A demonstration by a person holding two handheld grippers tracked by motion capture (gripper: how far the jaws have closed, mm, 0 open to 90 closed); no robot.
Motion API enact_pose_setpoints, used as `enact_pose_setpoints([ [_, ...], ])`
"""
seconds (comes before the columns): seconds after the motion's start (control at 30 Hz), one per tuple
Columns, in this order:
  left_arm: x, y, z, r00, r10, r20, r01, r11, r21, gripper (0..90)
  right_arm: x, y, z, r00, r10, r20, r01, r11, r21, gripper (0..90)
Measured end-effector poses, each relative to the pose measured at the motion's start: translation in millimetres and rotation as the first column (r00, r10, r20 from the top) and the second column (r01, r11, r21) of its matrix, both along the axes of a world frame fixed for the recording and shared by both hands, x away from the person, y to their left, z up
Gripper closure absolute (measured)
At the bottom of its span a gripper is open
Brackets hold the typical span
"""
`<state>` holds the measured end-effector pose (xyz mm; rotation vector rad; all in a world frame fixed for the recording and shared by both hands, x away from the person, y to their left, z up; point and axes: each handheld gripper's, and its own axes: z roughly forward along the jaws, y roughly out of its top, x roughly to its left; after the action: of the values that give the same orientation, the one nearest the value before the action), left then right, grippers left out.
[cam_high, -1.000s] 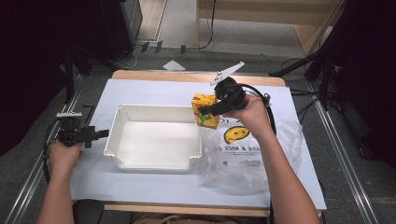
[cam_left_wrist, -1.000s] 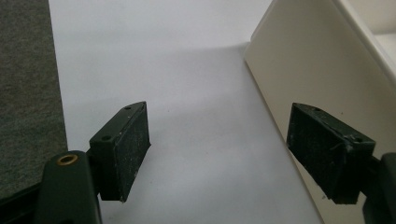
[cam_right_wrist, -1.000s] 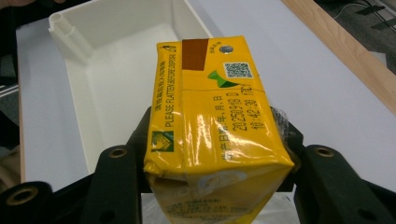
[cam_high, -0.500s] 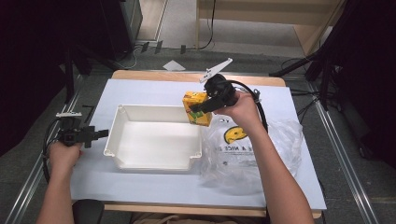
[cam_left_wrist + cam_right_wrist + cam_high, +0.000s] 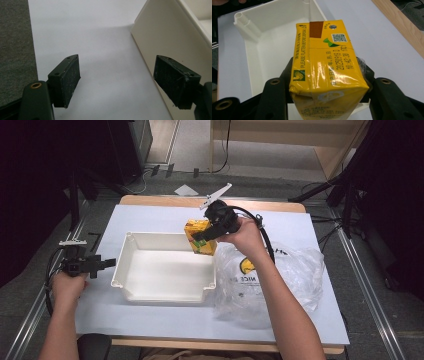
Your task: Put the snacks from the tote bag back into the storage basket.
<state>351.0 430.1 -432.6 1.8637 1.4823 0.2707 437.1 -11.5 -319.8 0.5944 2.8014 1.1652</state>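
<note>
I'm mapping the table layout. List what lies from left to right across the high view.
Black left gripper with open jaws → white rectangular plastic tray → yellow drink carton clamped in the black right gripper above the tray's far right corner → crumpled clear plastic bag.

Your yellow drink carton (image 5: 200,237) hangs in the air above the far right corner of the white tray (image 5: 165,292), its printed top (image 5: 325,47) facing up, with a brown strip, a foil straw hole and a date stamp.
</note>
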Motion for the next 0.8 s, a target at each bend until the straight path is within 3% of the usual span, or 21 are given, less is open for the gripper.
enact_pose_setpoints([
  [0.8, 0.0, 0.9, -0.1, 1.0, 0.003, 0.002, -0.003, 1.0, -0.006, 22.6, 15.6, 28.6, -34.5, 0.9994, -0.008, -0.034, 0.006, 0.998, -0.057, 51.8],
])
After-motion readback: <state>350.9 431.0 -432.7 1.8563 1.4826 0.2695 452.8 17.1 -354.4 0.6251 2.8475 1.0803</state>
